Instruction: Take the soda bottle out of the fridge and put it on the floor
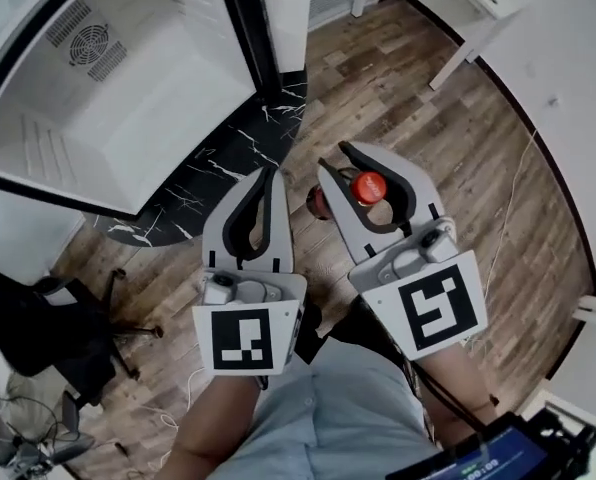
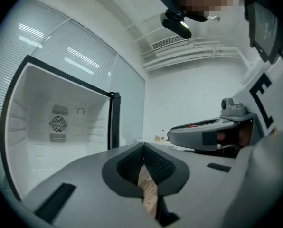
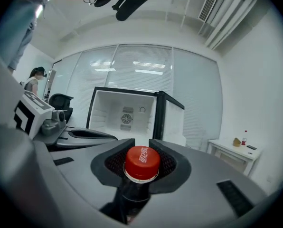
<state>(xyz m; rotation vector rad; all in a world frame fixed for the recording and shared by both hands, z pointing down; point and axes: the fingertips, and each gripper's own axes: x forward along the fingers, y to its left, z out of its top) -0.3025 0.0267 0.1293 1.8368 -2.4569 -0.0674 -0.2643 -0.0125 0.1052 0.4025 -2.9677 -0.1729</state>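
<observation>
One soda bottle (image 1: 369, 187), neck clamped in right claw (image 1: 335, 160); left claw (image 1: 269, 173) together; open fridge (image 1: 128, 98) at ten o'clock.

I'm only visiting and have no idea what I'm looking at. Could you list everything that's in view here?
fridge: one, white inside with a black frame, door open, nothing visible inside, upper left of the head view
slab: one, black with white veins, under the fridge
floor: one, brown wood planks, across the room
table: one, white, top right by the wall
office chair: one, black, lower left
soda bottle: one, dark with a red cap, gripped at the neck, above the floor
left gripper: one, grey, jaws together, empty
right gripper: one, grey, closed on the soda bottle
shirt: one, light blue, bottom centre
</observation>
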